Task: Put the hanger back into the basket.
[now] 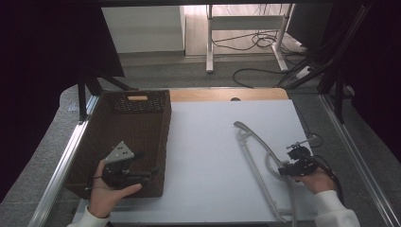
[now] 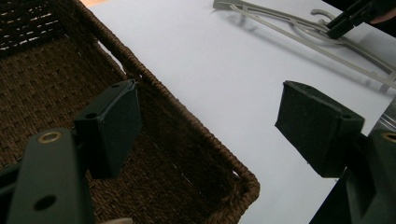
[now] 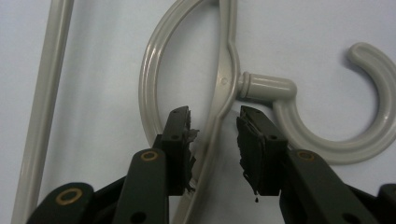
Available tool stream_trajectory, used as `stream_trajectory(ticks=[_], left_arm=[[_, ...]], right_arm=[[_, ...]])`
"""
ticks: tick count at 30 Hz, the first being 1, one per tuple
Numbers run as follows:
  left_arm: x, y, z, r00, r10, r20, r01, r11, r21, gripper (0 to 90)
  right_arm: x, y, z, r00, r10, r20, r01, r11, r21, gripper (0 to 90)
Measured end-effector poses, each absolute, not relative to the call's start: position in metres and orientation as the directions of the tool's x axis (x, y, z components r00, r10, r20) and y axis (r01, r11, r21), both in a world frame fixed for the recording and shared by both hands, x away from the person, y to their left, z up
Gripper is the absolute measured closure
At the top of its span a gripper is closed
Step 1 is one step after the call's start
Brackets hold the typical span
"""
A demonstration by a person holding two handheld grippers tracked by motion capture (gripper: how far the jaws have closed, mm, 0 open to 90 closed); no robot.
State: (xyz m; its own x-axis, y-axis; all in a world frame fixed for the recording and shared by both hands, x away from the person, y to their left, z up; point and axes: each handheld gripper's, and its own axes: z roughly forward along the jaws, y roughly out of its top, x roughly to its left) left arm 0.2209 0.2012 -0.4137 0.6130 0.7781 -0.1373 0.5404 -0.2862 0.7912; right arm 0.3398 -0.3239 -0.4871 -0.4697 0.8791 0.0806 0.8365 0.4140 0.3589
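Observation:
A pale grey plastic clothes hanger (image 1: 255, 142) lies flat on the white table top (image 1: 208, 132), with its hook toward the right. My right gripper (image 1: 283, 170) points down at it beside the hook's neck. In the right gripper view the jaws (image 3: 215, 116) straddle the hanger's top bar (image 3: 224, 70), and a thin gap shows on each side, so the gripper is open. My left gripper (image 1: 147, 163) is held open over the near right corner of a dark brown woven basket (image 1: 94, 137), with nothing between its pads (image 2: 116, 121). The hanger (image 2: 280, 18) and the other gripper show far off in the left gripper view.
The basket fills the table's left side, and its rim (image 2: 187, 121) runs between my left jaws. Metal rails (image 1: 61, 165) edge the table on both sides. Behind the table are a desk frame and floor cables (image 1: 255, 42).

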Motion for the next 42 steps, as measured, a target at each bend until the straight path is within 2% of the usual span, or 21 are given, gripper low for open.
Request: stream_trajectory(ticks=[15, 25, 26, 30, 34, 42], left_arm=[[0.221, 0.202, -0.414, 0.61, 0.78, -0.138, 0.541, -0.282, 0.793, 21.9], [0.221, 0.203, -0.413, 0.609, 0.782, -0.136, 0.54, -0.282, 0.793, 21.9], [0.221, 0.203, -0.414, 0.608, 0.782, -0.137, 0.54, -0.281, 0.793, 21.8], [0.221, 0.204, -0.413, 0.607, 0.783, -0.137, 0.54, -0.28, 0.794, 21.9], [0.221, 0.204, -0.413, 0.606, 0.784, -0.137, 0.54, -0.278, 0.795, 21.9], [0.221, 0.206, -0.413, 0.603, 0.786, -0.136, 0.539, -0.276, 0.796, 21.9]], right_arm=[[0.342, -0.314, -0.488, -0.456, 0.89, 0.02, 0.847, 0.427, 0.316, 74.2], [0.344, -0.314, -0.487, -0.411, 0.911, 0.025, 0.872, 0.385, 0.302, 78.5], [0.344, -0.315, -0.487, -0.4, 0.916, 0.028, 0.876, 0.373, 0.307, 81.1], [0.343, -0.315, -0.486, -0.409, 0.912, 0.024, 0.871, 0.382, 0.31, 82.7], [0.343, -0.314, -0.485, -0.417, 0.909, 0.013, 0.863, 0.392, 0.319, 82.8], [0.339, -0.315, -0.469, -0.442, 0.896, -0.027, 0.805, 0.411, 0.427, 83.0]])
